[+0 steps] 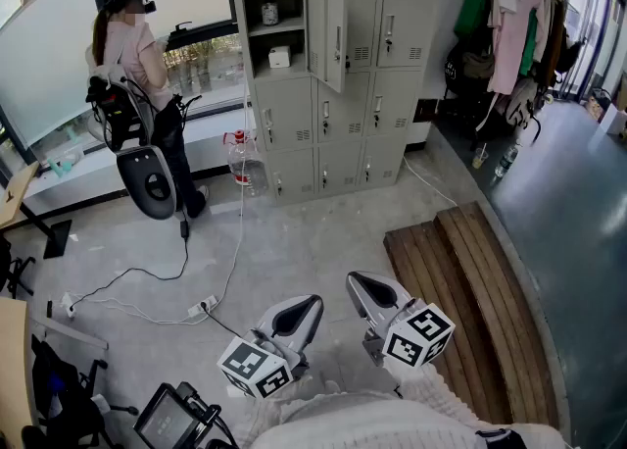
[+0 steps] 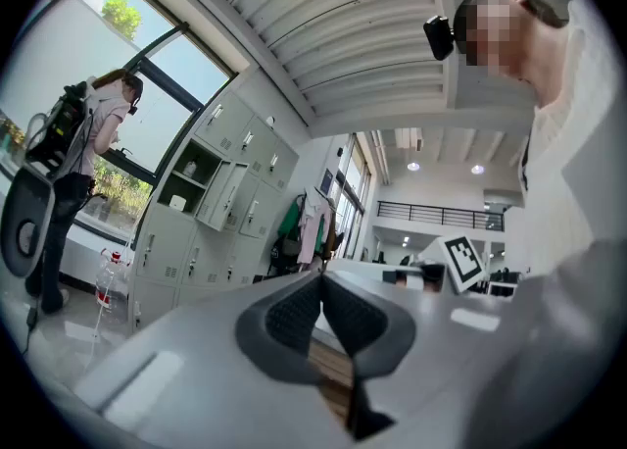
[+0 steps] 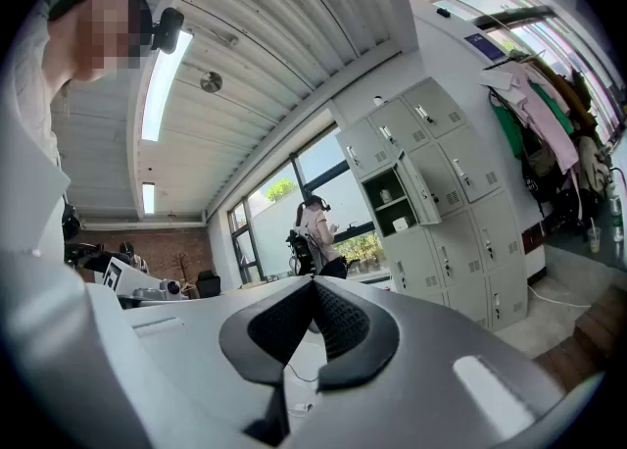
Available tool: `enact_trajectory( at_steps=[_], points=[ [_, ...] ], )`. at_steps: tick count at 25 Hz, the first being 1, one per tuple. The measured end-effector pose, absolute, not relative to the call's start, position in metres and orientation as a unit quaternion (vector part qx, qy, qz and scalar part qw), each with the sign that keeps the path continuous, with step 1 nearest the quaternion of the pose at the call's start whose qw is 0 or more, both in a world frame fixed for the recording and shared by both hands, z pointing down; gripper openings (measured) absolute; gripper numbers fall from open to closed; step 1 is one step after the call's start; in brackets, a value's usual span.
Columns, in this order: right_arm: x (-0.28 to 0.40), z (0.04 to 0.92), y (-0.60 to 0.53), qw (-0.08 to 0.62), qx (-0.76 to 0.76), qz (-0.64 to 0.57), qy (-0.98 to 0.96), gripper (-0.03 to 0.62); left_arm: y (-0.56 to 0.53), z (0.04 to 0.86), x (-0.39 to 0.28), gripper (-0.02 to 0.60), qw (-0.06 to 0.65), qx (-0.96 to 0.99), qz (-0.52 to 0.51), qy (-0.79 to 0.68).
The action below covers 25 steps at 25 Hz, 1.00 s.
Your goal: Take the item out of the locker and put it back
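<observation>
Plainly, nothing has been picked up yet: the left gripper (image 1: 299,312) and right gripper (image 1: 377,292) hang low near the wearer, well apart from the locker (image 1: 294,109). Both pairs of jaws are clenched on nothing.

One compartment stands with its door (image 1: 334,35) swung half out. Inside, a jar (image 1: 269,14) sits on the upper shelf and a white box (image 1: 279,57) on the lower one. Which of them the task means I cannot tell.

The likeliest trouble is on the way over. Cables (image 1: 186,253) and a power strip (image 1: 203,306) trail across the floor between here and the locker, and could catch a foot. A water bottle (image 1: 245,165) stands just beside the locker's base and could be kicked. The half-open door narrows the approach from the right, so a gripper could knock it. And the jaws, reaching in clenched, would shove the item back instead of taking it.

The box lies flat, its long axis running across the shelf, its broad face to the room. The jar stands upright, its axis vertical.
</observation>
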State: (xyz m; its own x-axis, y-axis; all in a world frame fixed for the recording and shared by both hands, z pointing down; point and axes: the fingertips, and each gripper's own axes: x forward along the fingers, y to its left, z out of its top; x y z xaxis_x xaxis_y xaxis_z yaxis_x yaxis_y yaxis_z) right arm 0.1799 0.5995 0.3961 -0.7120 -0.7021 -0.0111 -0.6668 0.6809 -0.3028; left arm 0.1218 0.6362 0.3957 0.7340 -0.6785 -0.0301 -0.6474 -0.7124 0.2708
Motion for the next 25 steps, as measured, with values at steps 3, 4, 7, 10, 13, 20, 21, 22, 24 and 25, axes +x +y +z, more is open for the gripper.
enact_trajectory(
  at_steps=[3, 4, 7, 10, 13, 20, 21, 22, 24, 25],
  points=[
    [0.177, 0.414, 0.591, 0.044, -0.368, -0.161, 0.915, -0.003, 0.626, 0.411, 0.124, 0.006, 0.134, 0.925, -0.044, -0.354],
    [0.176, 0.417, 0.584, 0.041, -0.369, -0.163, 0.914, -0.003, 0.619, 0.415, 0.123, 0.006, 0.131, 0.926, -0.035, -0.353],
    [0.174, 0.421, 0.551, 0.049, -0.383, -0.165, 0.908, -0.003, 0.587, 0.422, 0.112, 0.006, 0.123, 0.926, -0.022, -0.356],
    [0.162, 0.421, 0.508, 0.052, -0.383, -0.16, 0.908, -0.003, 0.541, 0.419, 0.094, 0.006, 0.117, 0.924, -0.035, -0.363],
    [0.14, 0.411, 0.456, 0.051, -0.378, -0.139, 0.914, -0.003, 0.489, 0.411, 0.078, 0.006, 0.103, 0.927, -0.037, -0.357],
    [0.083, 0.369, 0.331, 0.068, -0.377, -0.098, 0.919, -0.003, 0.361, 0.382, 0.034, 0.006, 0.079, 0.935, -0.038, -0.344],
    [0.076, 0.368, 0.315, 0.068, -0.379, -0.096, 0.918, -0.003, 0.346, 0.382, 0.028, 0.006, 0.081, 0.935, -0.039, -0.343],
    [0.07, 0.368, 0.301, 0.067, -0.38, -0.095, 0.918, -0.003, 0.332, 0.382, 0.022, 0.006, 0.086, 0.935, -0.04, -0.341],
    [0.062, 0.369, 0.277, 0.065, -0.386, -0.097, 0.915, -0.003, 0.308, 0.387, 0.014, 0.006, 0.096, 0.936, -0.039, -0.336],
    [0.061, 0.371, 0.266, 0.062, -0.392, -0.1, 0.912, -0.003, 0.297, 0.391, 0.011, 0.006, 0.102, 0.936, -0.036, -0.334]
  ],
)
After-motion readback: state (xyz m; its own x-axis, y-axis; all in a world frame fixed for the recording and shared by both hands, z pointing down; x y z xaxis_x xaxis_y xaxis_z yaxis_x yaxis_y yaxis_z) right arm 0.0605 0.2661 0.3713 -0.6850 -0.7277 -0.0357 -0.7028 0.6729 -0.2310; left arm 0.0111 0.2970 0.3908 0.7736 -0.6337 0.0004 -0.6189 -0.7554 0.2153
